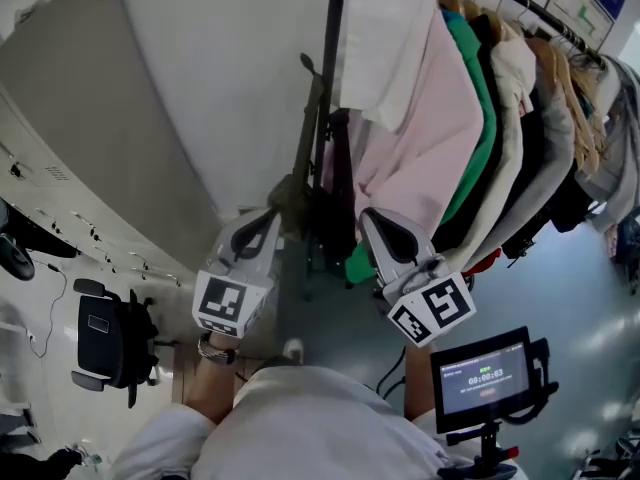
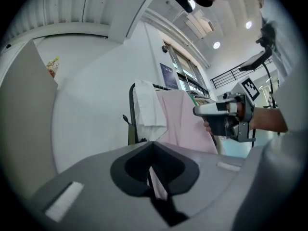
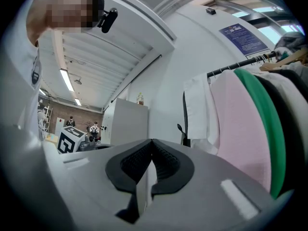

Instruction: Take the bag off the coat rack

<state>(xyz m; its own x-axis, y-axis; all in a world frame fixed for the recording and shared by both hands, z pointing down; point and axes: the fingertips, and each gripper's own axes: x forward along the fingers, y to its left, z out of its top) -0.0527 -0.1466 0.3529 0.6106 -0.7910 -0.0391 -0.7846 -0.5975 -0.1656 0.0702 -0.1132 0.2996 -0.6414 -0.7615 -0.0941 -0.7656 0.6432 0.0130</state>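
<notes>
A dark olive bag (image 1: pixel 296 180) hangs by its long strap at the left end of the black coat rack (image 1: pixel 330 88), against the white wall. In the left gripper view the bag (image 2: pixel 130 130) shows beside the rack's upright pole. My left gripper (image 1: pixel 270 216) is shut with nothing in it, its tips just below the bag's lower end. My right gripper (image 1: pixel 369 215) is also shut and empty, and it points at the pink garment (image 1: pixel 420 138) to the right of the pole. Both pairs of jaws meet in their own views: left gripper (image 2: pixel 153 147), right gripper (image 3: pixel 152 144).
White, pink, green, beige and dark clothes (image 1: pixel 520 108) fill the rack to the right. A small monitor on a stand (image 1: pixel 486 379) sits at lower right. A black office chair (image 1: pixel 110 340) stands at lower left, and a grey cabinet (image 3: pixel 126 124) by the wall.
</notes>
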